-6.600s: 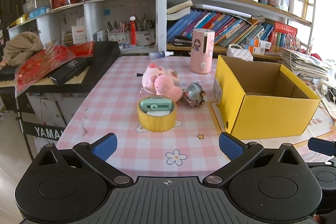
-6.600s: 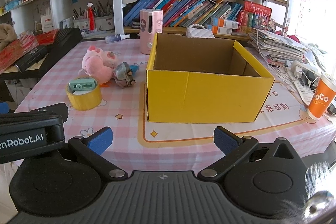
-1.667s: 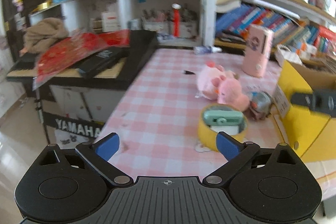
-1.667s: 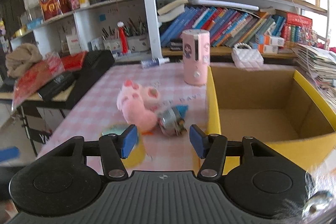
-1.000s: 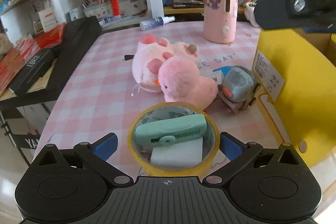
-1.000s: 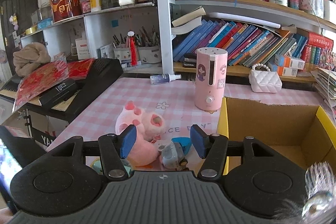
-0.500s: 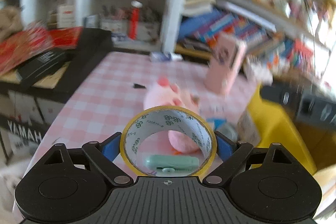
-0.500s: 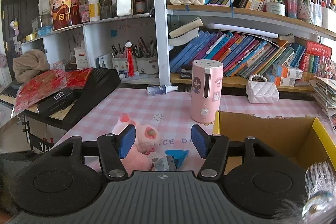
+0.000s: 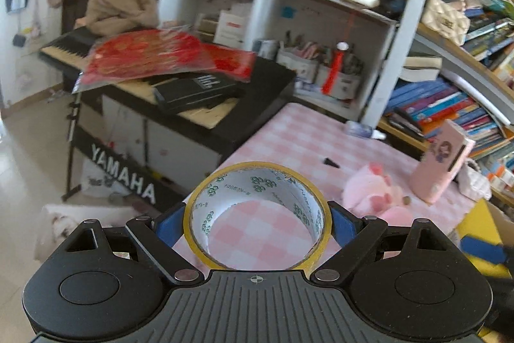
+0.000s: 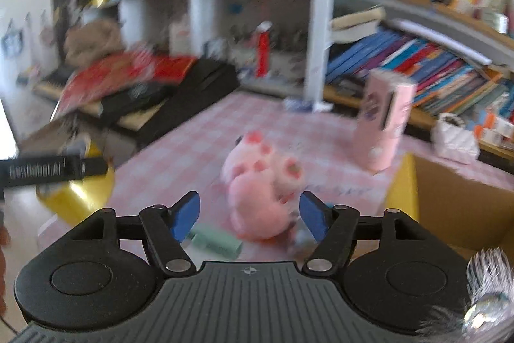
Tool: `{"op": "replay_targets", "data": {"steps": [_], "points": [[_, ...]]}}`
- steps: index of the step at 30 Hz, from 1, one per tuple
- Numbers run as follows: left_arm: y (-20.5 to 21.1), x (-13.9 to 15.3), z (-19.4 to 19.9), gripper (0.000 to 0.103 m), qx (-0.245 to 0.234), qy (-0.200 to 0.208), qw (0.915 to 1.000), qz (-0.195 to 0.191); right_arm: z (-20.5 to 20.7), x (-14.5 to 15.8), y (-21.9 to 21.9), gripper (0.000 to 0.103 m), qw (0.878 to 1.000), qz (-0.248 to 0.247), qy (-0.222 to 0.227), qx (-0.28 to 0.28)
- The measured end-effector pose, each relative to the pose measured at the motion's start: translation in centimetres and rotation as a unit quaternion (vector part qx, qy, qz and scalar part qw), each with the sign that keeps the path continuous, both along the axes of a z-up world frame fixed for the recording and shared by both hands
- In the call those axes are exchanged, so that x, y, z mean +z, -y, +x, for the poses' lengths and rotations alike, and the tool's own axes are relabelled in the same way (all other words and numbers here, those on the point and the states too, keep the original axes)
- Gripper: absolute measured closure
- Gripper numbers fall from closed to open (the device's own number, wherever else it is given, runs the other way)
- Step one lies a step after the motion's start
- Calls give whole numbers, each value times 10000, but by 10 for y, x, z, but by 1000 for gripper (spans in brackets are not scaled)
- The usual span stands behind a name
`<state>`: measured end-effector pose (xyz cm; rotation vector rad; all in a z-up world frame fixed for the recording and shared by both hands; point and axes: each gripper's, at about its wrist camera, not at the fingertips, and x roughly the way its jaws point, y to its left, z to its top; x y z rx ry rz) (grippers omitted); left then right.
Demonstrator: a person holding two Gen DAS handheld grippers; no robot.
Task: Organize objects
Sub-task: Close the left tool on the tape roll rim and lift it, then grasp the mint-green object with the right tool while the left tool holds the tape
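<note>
Checked table (image 9: 282, 134), left gripper (image 9: 257, 222) clamping tape roll (image 9: 257, 182), right view blurred

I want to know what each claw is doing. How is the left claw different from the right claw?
The left gripper is shut on the yellow tape roll and holds it up off the table; the right gripper holds nothing. The right gripper's jaws have just been opening and point at the pink plush toy, not touching it. Both have blue pads on black fingers.

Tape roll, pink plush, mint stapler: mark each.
tape roll (image 9: 257, 179), left wrist view, inner wall of the ring
pink plush (image 10: 257, 198), right wrist view, body
mint stapler (image 10: 215, 241), right wrist view, top face
</note>
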<state>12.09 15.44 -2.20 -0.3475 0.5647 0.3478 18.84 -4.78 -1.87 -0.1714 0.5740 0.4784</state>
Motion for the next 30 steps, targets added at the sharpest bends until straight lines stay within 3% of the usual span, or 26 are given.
{"op": "replay_targets", "data": {"steps": [5, 14, 16, 18, 24, 30], "points": [[-3, -4, 1, 12, 31, -134, 9999, 2, 8, -27, -22, 35, 9971, -364, -529, 403], [-3, -4, 5, 12, -50, -269, 9996, 102, 34, -49, -36, 36, 9941, -250, -1018, 281], [-4, -3, 8, 12, -62, -283, 9995, 109, 39, -55, -40, 42, 9925, -331, -1126, 329], [-4, -4, 11, 12, -75, -299, 9995, 113, 43, -60, -41, 60, 9912, -318, -1213, 427], [-1, 2, 12, 12, -195, -199, 9995, 157, 36, -49, -39, 61, 9936, -238, -907, 624], [2, 13, 4, 12, -414, -2, 9991, 132, 20, -19, -26, 61, 9982, 15, -447, 407]]}}
